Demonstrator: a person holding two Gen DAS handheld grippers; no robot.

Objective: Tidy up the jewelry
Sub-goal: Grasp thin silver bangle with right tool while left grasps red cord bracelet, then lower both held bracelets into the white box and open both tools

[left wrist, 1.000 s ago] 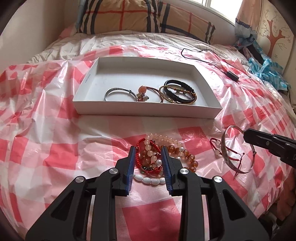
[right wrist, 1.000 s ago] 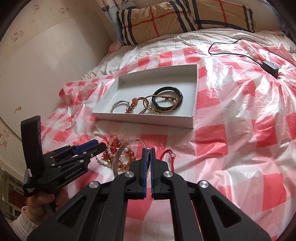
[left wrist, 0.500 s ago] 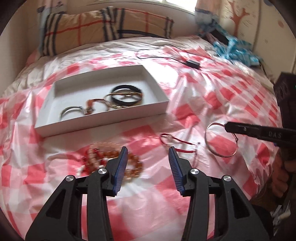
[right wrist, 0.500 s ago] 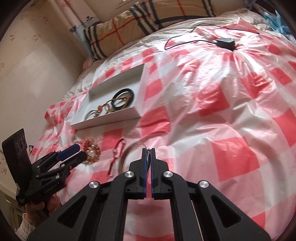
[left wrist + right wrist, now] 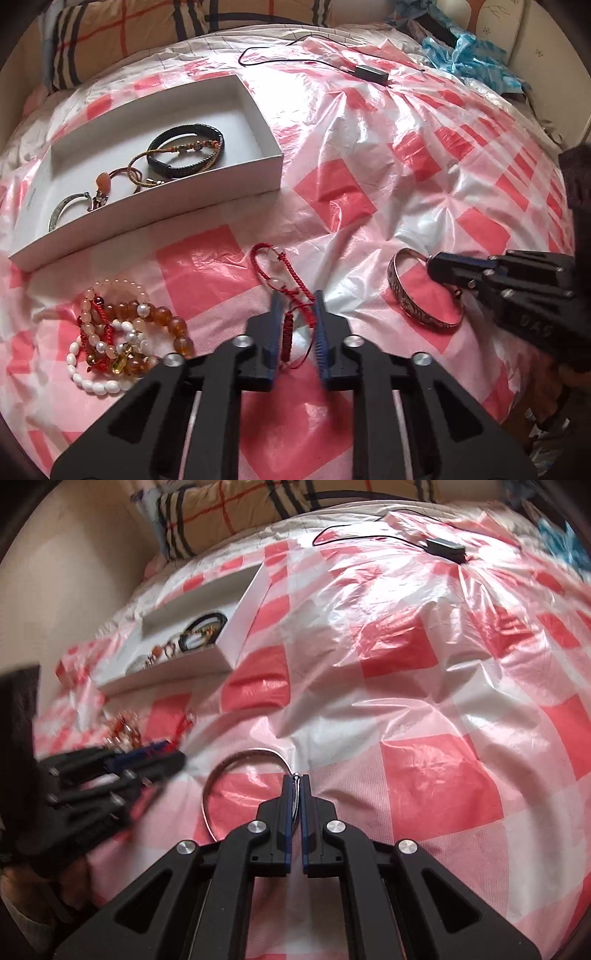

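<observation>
A red cord bracelet (image 5: 273, 266) lies on the checked sheet, its near end between the jaws of my left gripper (image 5: 297, 295). Those jaws are closing, but a gap still shows and the pads do not press the cord. My right gripper (image 5: 295, 777) is shut on the rim of a silver bangle (image 5: 243, 757), which hangs low over the sheet. In the left wrist view the bangle (image 5: 424, 295) is at the right, pinched by the right gripper (image 5: 432, 264). A pile of bead bracelets (image 5: 125, 332) lies at the left. The white box (image 5: 207, 192) holds several bracelets.
A black cable with an adapter (image 5: 369, 72) lies on the far side of the bed. A plaid pillow (image 5: 147, 29) is behind the box and a blue plastic bag (image 5: 472, 55) at the far right. A wall (image 5: 74, 572) borders the bed's left side.
My left gripper has moved right from the bead pile to the red cord bracelet; its jaws widened, then narrowed. My right gripper has carried the bangle right and down towards the sheet.
</observation>
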